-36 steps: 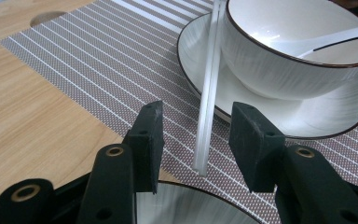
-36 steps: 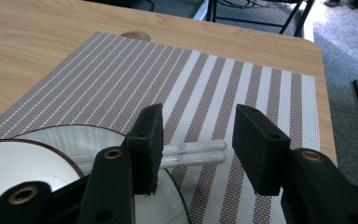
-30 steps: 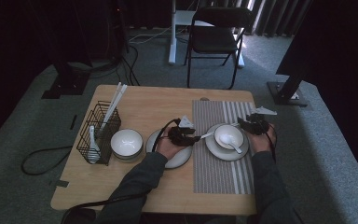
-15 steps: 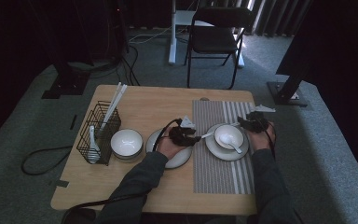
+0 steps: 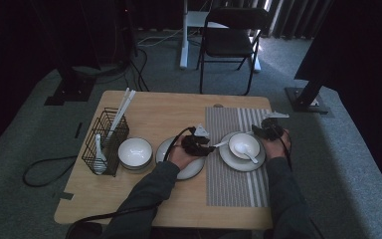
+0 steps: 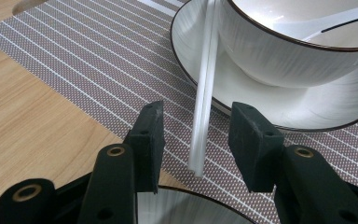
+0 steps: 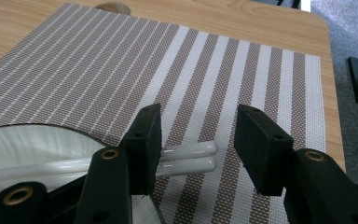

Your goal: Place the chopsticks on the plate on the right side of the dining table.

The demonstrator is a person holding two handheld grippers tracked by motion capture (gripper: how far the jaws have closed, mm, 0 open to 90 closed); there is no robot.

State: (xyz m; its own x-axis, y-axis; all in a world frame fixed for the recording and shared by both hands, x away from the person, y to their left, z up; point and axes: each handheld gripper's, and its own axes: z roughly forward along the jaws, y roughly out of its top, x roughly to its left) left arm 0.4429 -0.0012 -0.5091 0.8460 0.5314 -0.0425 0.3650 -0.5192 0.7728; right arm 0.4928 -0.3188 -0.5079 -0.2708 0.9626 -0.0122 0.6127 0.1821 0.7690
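A pair of white chopsticks [image 6: 204,107] lies across the rim of a white plate [image 5: 238,162], behind the bowl [image 5: 244,145] that holds a white spoon [image 5: 251,157]. The set sits on a striped placemat [image 5: 234,184]. My left gripper [image 6: 196,140] is open, its jaws on either side of the chopsticks' near end without touching it. My right gripper [image 7: 198,147] is open too, with the other chopstick ends [image 7: 186,158] between its jaws, close to the left one. In the high view the left gripper [image 5: 206,144] is left of the plate and the right gripper [image 5: 264,132] is at its far right.
A second white plate [image 5: 191,170] lies under my left hand. Left of it stands another white bowl [image 5: 135,152], then a black wire basket [image 5: 104,144] with chopsticks and a spoon. A folding chair [image 5: 229,40] stands beyond the wooden table [image 5: 169,109].
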